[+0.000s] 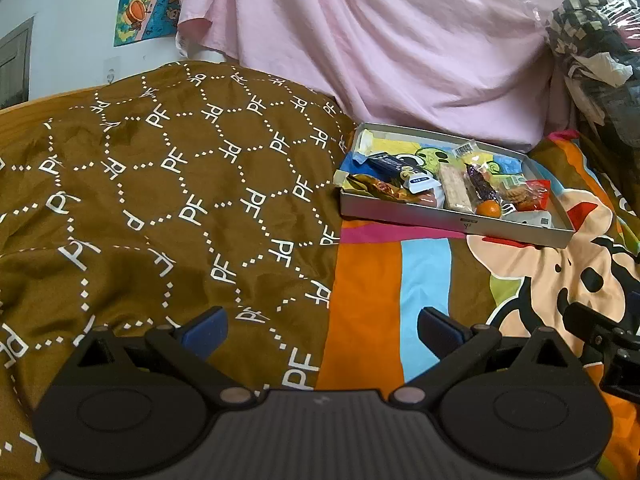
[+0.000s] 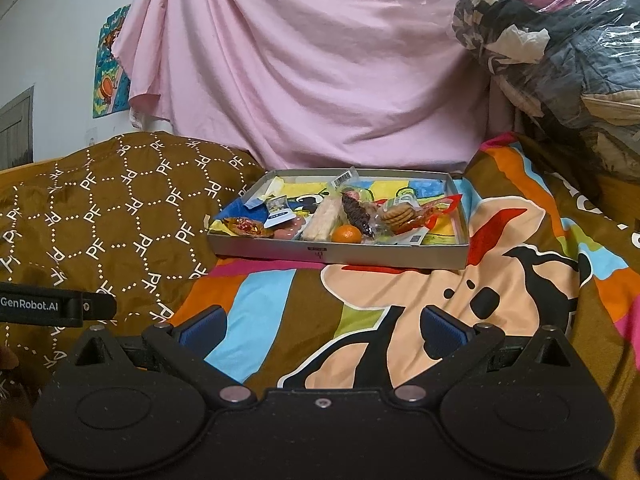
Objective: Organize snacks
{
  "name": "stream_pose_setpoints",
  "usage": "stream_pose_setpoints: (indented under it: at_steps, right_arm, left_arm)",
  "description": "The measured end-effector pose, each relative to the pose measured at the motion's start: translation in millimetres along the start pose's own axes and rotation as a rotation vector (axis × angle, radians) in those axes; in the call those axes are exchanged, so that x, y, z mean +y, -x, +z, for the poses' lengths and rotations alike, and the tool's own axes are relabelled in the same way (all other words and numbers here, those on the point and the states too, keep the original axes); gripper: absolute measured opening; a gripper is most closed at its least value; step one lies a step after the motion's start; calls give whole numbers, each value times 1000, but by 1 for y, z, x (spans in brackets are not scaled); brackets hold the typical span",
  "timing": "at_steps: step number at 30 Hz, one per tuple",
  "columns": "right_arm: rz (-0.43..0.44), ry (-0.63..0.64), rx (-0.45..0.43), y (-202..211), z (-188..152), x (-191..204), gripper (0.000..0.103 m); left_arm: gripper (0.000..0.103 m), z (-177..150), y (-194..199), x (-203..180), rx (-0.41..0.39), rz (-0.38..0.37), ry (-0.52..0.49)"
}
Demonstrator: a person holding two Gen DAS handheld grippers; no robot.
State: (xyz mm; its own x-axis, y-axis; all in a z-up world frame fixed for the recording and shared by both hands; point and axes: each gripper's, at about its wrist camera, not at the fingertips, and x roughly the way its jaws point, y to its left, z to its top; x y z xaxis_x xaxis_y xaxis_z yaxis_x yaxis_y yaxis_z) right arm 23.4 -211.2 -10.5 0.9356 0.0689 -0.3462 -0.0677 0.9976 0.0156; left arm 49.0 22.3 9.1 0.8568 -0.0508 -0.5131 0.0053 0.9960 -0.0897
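Note:
A shallow grey box [image 2: 340,254] [image 1: 400,212] sits on the bed and holds several snacks. Among them are a small orange [image 2: 346,234] [image 1: 489,209], a pale wafer bar [image 2: 322,220] [image 1: 454,188], a pack of round biscuits [image 2: 398,213] [image 1: 518,196], a dark purple wrapped snack [image 2: 356,210] and a gold-wrapped sweet [image 2: 244,226] [image 1: 372,186]. My left gripper [image 1: 322,330] is open above the bedspread, well short of the box and to its left. My right gripper [image 2: 322,330] is open too, facing the box from the front, with nothing between its fingers.
The bed carries a brown patterned quilt [image 1: 160,184] on the left and a colourful cartoon blanket [image 2: 440,312] under the box. A pink sheet [image 2: 312,72] hangs behind. A plastic-wrapped bundle of clothes [image 2: 560,52] is piled at the right. The left gripper's body [image 2: 52,305] shows at the right view's left edge.

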Motion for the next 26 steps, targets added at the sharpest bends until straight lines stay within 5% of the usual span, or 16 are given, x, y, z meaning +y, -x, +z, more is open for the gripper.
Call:
stream_pose_setpoints:
  at_steps: [26]
  right_arm:
    - [9, 32, 2, -2, -2, 2, 102]
  left_arm:
    - [103, -5, 3, -8, -18, 33, -68]
